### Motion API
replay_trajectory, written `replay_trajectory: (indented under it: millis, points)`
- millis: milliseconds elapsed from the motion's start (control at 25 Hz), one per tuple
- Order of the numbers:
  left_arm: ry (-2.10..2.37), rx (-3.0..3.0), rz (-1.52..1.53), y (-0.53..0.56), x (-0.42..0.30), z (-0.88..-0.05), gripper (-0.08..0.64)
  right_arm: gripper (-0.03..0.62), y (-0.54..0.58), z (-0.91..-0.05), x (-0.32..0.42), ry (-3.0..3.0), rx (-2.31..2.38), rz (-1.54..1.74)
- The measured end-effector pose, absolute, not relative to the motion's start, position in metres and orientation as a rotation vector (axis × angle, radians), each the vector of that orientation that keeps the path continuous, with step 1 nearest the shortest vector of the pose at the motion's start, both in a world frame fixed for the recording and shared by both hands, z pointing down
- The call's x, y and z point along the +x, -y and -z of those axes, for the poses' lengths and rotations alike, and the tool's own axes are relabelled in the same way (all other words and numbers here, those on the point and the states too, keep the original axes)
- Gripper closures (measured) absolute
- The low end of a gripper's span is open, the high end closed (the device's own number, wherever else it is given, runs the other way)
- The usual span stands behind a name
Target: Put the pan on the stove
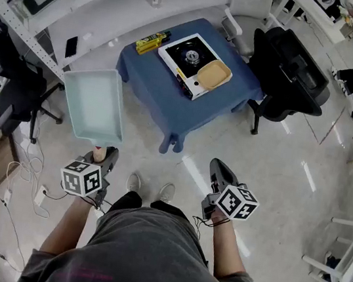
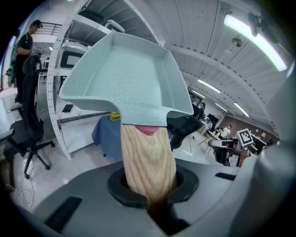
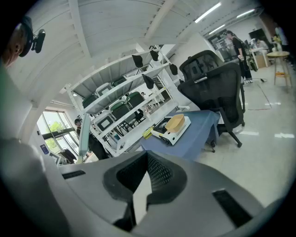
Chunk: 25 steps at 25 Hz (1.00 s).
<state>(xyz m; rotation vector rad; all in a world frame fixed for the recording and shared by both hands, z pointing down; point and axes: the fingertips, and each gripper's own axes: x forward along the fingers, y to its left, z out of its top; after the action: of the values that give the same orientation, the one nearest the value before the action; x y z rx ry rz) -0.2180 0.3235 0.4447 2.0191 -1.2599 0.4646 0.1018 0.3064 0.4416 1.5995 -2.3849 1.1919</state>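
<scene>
A pale teal square pan with a light wooden handle hangs over the floor at the left. My left gripper is shut on that handle, and the pan fills the upper part of the left gripper view. The white portable stove stands on a blue-clothed table ahead of me, with a tan dish on its right part. My right gripper is held low at the right, shut with nothing in it; in the right gripper view the stove lies beyond the gripper.
A yellow bottle lies on the table left of the stove. A black office chair stands right of the table. A white shelf rack and another dark chair are at the left. Cables lie on the floor.
</scene>
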Motion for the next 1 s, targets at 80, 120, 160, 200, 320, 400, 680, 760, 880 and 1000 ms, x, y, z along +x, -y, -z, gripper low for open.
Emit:
replay_trajectory:
  millis: [80,120,160,200,320,400,680,760,880,1000]
  points:
    - [1.263,2.022,-0.466,-0.323,-0.213,-0.444,0.511,0.591,-0.306,-0.444,0.108,2.382,1.601,-1.198]
    - [1.265,2.022,-0.467,-0.323,-0.211,-0.444,0.512,0.591,-0.305,-0.445,0.110,2.381,1.602,-1.201]
    - [1.267,2.023,-0.468,-0.322,-0.209,-0.444,0.512,0.591,-0.305,-0.445,0.113,2.380,1.603,-1.205]
    - [1.269,2.022,-0.470,-0.321,-0.208,-0.445,0.512,0.591,-0.304,-0.446,0.115,2.378,1.606,-1.210]
    - [1.276,2.021,-0.473,-0.319,-0.204,-0.444,0.512,0.591,-0.300,-0.447,0.121,2.357,1.628,-1.224]
    - [1.279,2.021,-0.474,-0.319,-0.200,-0.444,0.512,0.591,-0.298,-0.448,0.126,2.347,1.639,-1.229]
    - [1.281,1.999,-0.477,-0.323,-0.190,-0.447,0.512,0.589,-0.298,-0.455,0.137,2.328,1.617,-1.246]
    - [1.283,1.986,-0.474,-0.325,-0.188,-0.450,0.512,0.589,-0.299,-0.461,0.139,2.308,1.612,-1.262]
    - [1.286,1.968,-0.472,-0.328,-0.183,-0.454,0.512,0.589,-0.301,-0.474,0.147,2.250,1.611,-1.315]
    - [1.285,1.958,-0.480,-0.328,-0.180,-0.457,0.511,0.589,-0.303,-0.483,0.155,2.201,1.623,-1.355]
